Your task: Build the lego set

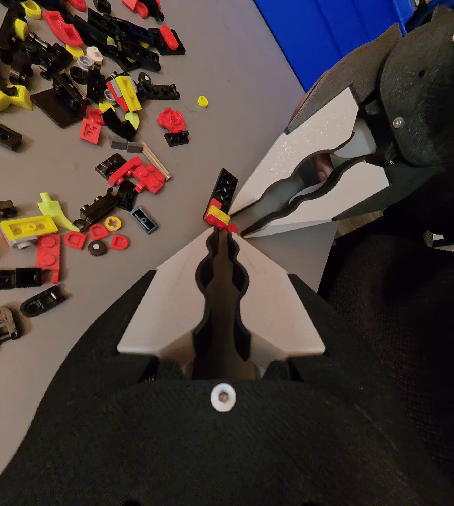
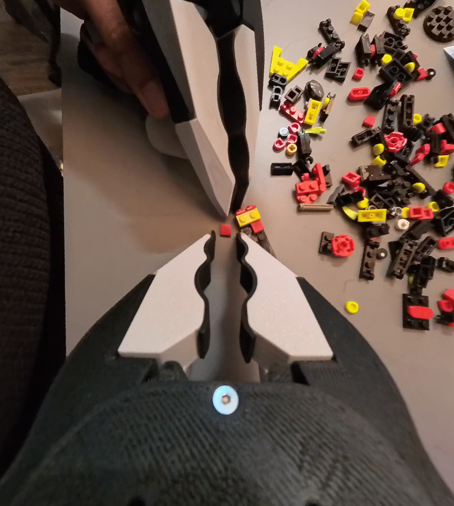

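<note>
My left gripper (image 1: 221, 233) is shut on the near end of a small assembly (image 1: 221, 202): a black plate with red and yellow pieces on it. In the right wrist view the left gripper (image 2: 234, 212) comes down from above onto this assembly (image 2: 247, 216). My right gripper (image 2: 225, 236) has its jaws a little apart. A small red tile (image 2: 225, 229) sits just between its tips and touches neither pad. I cannot tell whether the tile lies on the table or hangs on the assembly. In the left wrist view the right gripper (image 1: 236, 225) meets the assembly from the right.
Many loose red, yellow and black bricks (image 1: 83, 109) lie spread over the grey table (image 1: 234, 82), and show to the right in the right wrist view (image 2: 384, 178). A blue bin (image 1: 330, 32) stands past the table edge. A hand (image 2: 127, 54) holds the left gripper. Both grippers' tips are close together, under 4 cm apart.
</note>
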The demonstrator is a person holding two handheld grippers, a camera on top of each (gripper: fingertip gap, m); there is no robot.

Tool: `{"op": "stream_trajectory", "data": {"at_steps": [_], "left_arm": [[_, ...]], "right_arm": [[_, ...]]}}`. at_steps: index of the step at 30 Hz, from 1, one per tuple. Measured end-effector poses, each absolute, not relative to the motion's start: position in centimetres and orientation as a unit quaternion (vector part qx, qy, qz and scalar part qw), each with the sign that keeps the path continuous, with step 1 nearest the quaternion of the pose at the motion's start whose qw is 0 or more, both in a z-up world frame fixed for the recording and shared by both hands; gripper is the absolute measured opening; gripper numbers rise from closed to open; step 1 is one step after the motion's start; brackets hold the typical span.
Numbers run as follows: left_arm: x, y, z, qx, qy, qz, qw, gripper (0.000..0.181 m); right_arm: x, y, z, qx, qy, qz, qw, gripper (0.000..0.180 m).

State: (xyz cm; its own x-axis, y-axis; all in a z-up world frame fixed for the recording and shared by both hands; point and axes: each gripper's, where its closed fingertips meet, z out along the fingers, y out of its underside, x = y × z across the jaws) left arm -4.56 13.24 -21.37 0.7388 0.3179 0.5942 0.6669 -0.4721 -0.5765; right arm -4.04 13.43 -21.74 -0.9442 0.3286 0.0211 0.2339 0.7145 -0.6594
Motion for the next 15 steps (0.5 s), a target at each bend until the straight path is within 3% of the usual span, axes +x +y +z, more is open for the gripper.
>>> {"op": "stream_trajectory", "data": {"at_steps": [15], "left_arm": [[-5.0, 13.3, -21.3, -0.826, -0.307, -0.207, 0.425, 0.004]], "right_arm": [[-5.2, 14.1, -20.4, -0.167, -0.909, 0.375, 0.077, 0.006]]}}
